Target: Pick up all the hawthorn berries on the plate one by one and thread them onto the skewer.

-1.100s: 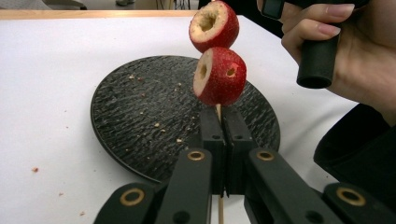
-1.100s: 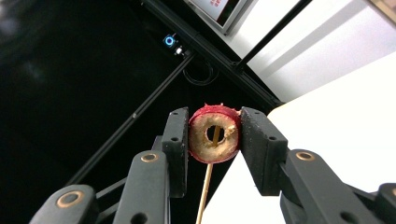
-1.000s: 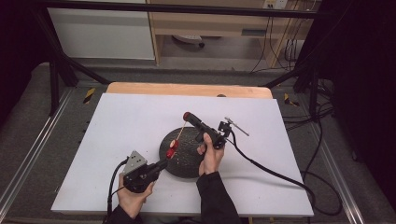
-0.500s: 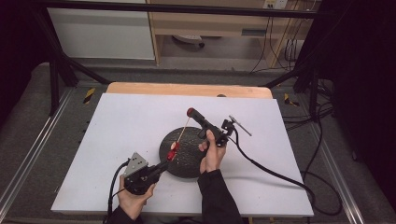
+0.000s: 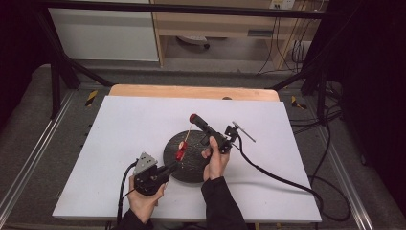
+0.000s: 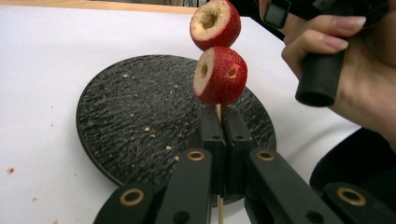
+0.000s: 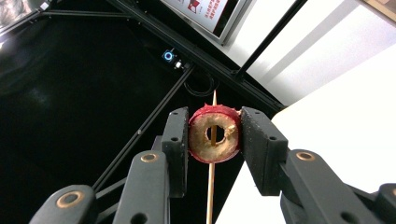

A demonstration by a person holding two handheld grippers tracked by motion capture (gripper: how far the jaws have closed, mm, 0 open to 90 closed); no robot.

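Surface (image 5: 119, 124): white. Black plate (image 5: 191, 155) near its front edge. Left hand-held gripper (image 6: 219, 126) clamped on a skewer (image 6: 218, 112) over the plate, two red fruits (image 6: 219, 74) stacked above. Right hand-held gripper (image 7: 214, 135) pinches a third fruit (image 7: 214, 133) at the skewer's top.

plate (image 5: 191, 160) mid-table (image 5: 119, 124); skewer (image 5: 187, 135) above plate; fruit (image 5: 180, 151) on skewer

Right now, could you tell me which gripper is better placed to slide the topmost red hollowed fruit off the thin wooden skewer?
Right. The right gripper already clamps the top red hollowed fruit at the skewer's tip, while the left gripper pinches the thin wooden skewer below two fruits, steadying it.
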